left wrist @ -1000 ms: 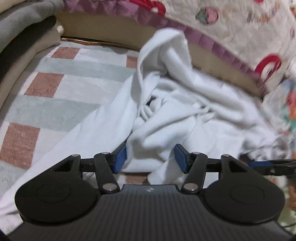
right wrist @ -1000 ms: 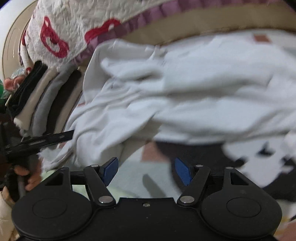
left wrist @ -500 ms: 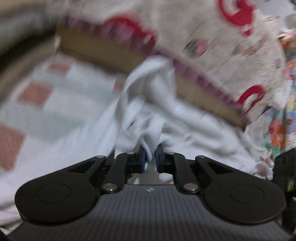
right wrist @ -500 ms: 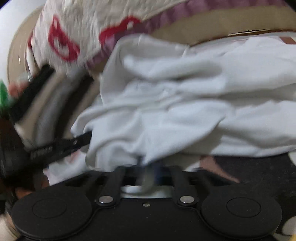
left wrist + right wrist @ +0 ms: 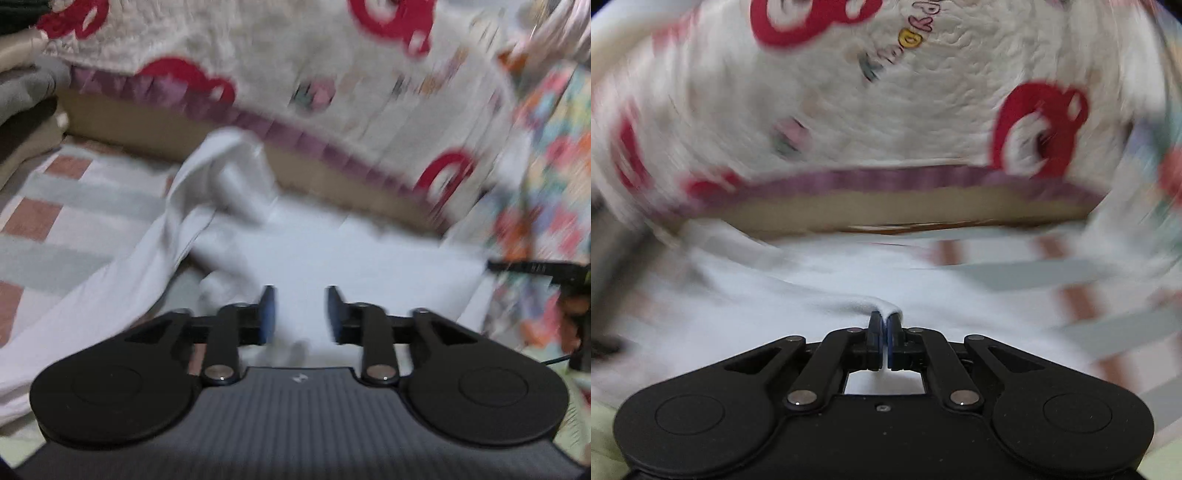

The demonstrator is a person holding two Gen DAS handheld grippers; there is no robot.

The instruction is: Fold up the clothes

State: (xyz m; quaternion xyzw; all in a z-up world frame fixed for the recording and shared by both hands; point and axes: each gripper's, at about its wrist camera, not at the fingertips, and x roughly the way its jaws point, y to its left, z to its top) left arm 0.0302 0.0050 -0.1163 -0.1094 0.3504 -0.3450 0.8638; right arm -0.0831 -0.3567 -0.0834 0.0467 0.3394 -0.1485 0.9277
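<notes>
In the left wrist view, the left gripper is seen with its jaws opening, the crumpled white cotton garment lying loose between and beyond them on the checked pink, grey and white bedsheet. In the right wrist view, the right gripper is clamped tight on a fold of the same garment, below the red-patterned white quilt.

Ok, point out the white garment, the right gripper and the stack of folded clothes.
white garment (image 5: 369,258): left wrist view, flat middle of the cloth.
right gripper (image 5: 885,325): right wrist view, between fingertips pinching a fold.
stack of folded clothes (image 5: 26,107): left wrist view, grey layer's edge.
</notes>
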